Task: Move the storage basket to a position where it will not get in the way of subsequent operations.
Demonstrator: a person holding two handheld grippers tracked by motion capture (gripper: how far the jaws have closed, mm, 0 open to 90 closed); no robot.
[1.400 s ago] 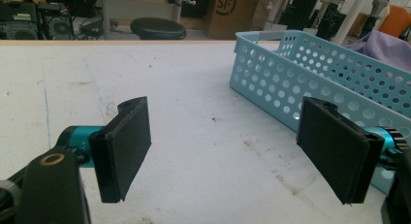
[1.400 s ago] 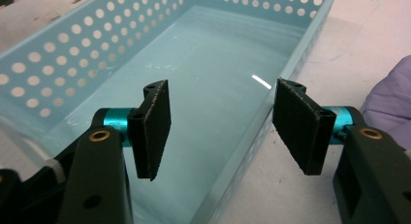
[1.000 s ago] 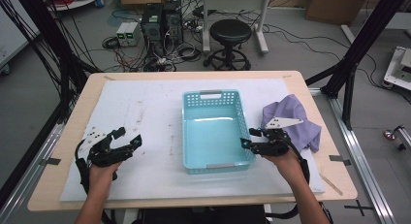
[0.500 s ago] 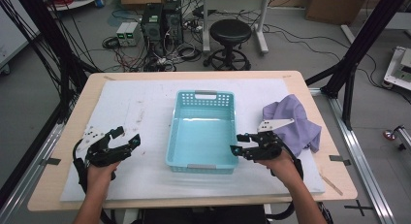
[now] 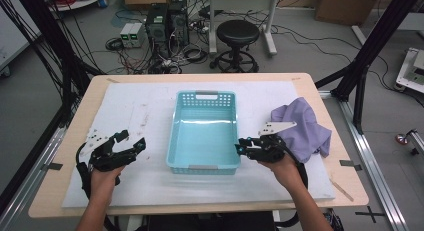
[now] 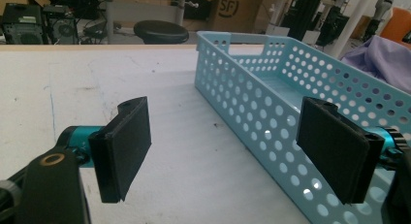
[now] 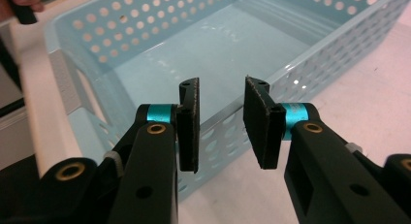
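Note:
A light blue perforated basket (image 5: 173, 136) stands empty in the middle of the white mat (image 5: 135, 111). My right gripper (image 5: 240, 146) is at the basket's right wall near its front corner. In the right gripper view the right gripper (image 7: 221, 95) straddles that wall (image 7: 310, 59), one pad inside and one outside, with a gap on both sides; its jaws have just been closing. My left gripper (image 5: 133, 140) rests on the mat left of the basket, wide open with nothing between its pads (image 6: 123, 146). A crumpled purple cloth (image 5: 306, 131) lies to the right, behind the right gripper.
The wooden table (image 5: 70, 141) borders the mat on all sides. Beyond its far edge stand a black stool (image 5: 239, 33), computer cases and cables on the floor. Black frame posts rise at both sides of the table.
The basket has slid to the left, and the right gripper has moved left with it. The right jaws stand closer together than before. The left gripper has stayed put.

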